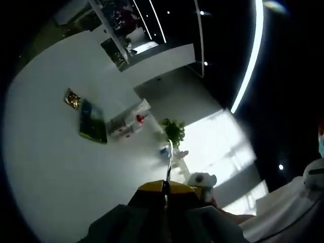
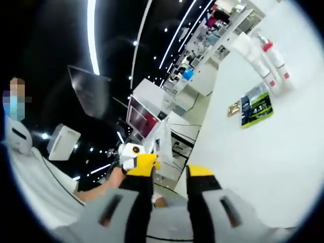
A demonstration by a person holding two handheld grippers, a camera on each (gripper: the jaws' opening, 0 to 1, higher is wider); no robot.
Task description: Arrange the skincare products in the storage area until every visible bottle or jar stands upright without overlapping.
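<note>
Two bottles (image 2: 268, 61) stand well beyond right tongs (image 2: 172, 174).

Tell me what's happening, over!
Left gripper shut, empty. Right gripper open, empty. White red-capped bottles upright on white table, untouched; green flat packet lying beside them. Nothing blocking.

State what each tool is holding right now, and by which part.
Nothing is held. The left tool has its jaws together on nothing; the right tool is open with an empty gap. The bottles stand far off on the white table.
</note>
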